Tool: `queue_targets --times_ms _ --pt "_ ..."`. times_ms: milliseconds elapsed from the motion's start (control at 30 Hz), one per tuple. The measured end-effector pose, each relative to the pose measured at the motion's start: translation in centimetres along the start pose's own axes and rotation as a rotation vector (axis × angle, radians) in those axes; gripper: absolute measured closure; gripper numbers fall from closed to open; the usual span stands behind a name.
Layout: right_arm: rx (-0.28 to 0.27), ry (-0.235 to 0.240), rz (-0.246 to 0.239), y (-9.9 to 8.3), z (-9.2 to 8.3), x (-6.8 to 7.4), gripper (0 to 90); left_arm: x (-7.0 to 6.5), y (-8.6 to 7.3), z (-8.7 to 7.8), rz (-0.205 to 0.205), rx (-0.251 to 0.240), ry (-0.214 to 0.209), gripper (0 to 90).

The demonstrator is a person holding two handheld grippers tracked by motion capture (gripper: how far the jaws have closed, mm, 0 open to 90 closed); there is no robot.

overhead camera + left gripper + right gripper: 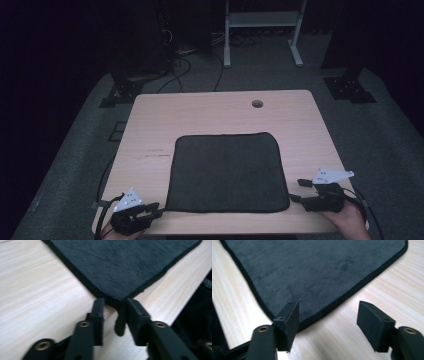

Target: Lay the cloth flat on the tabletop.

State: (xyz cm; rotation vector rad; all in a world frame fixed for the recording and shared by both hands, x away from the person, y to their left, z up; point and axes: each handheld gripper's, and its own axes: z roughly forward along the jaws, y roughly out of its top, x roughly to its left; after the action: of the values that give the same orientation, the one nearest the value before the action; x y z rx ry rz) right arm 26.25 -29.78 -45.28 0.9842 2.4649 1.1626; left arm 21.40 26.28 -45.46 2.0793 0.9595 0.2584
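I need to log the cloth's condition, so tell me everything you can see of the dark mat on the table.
The dark grey, plush rectangular fabric mat has rounded corners and a black stitched border. It lies flat and spread out on the light wooden table, its near edge close to the table's front edge. Its near left corner sits between the left gripper's fingers, which stand apart; whether they touch it is unclear. The right gripper is open at the near right corner.
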Motion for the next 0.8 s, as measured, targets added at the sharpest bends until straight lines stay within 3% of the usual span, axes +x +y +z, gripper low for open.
queue_targets --times_ms 267,367,567,800 --pt "-0.014 -0.019 0.004 0.8 0.8 -0.3 20.1 1.0 1.0 -0.1 -0.012 -0.049 0.049 35.8" --pt "-0.029 -0.011 0.017 1.2 1.3 -0.7 17.3 1.4 1.7 0.2 0.007 -0.052 0.071 28.3" --pt "-0.040 -0.013 0.010 2.5 2.8 -0.9 13.9 2.4 2.9 1.5 0.013 -0.060 0.110 20.2" --pt "0.015 -0.063 -0.012 3.4 4.9 -1.0 12.6 3.8 4.7 3.4 0.014 -0.081 0.133 17.6"
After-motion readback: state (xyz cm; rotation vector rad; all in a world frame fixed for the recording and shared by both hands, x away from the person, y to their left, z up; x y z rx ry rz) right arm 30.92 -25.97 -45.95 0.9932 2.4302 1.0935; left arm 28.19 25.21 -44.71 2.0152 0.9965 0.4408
